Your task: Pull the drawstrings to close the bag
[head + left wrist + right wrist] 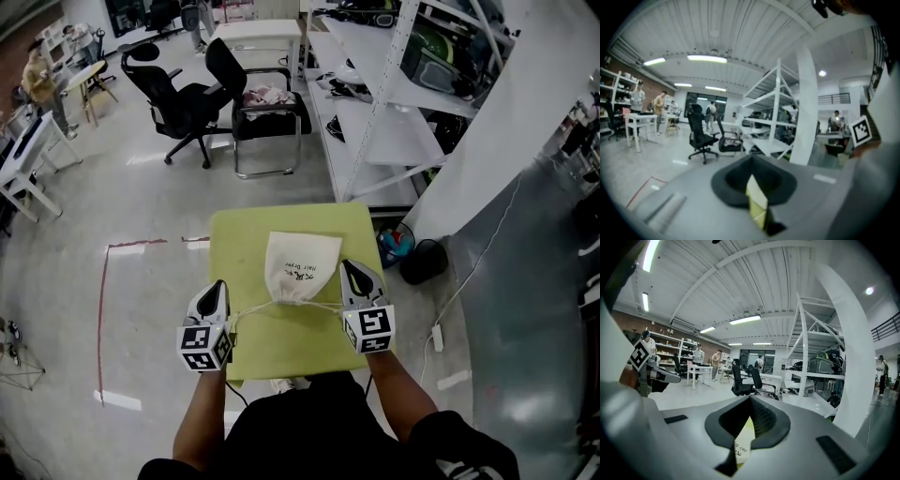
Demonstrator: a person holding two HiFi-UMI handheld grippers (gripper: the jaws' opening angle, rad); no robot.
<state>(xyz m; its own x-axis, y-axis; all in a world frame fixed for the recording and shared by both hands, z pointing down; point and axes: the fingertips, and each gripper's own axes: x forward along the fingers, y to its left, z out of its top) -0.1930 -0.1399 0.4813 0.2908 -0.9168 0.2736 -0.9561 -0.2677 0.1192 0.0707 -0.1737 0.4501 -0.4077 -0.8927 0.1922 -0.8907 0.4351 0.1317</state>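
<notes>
A cream drawstring bag (300, 267) lies on the small yellow-green table (281, 352), its neck gathered toward me. One drawstring (251, 309) runs left from the neck to my left gripper (221, 287), the other drawstring (323, 305) runs right to my right gripper (348, 267). Both grippers are level over the table's near half with their jaws together. In the left gripper view the left gripper (751, 159) is shut, with a sliver of table (757, 206) below it. Under the shut right gripper (750, 399) the printed bag (743, 451) shows. The pinch points themselves are hidden.
Two black office chairs (183, 108) (258, 103) stand beyond the table. White metal shelving (394, 112) runs along the right. A blue object (394, 246) and a dark bin (424, 261) sit by the table's right corner. Red tape (103, 309) marks the floor at left.
</notes>
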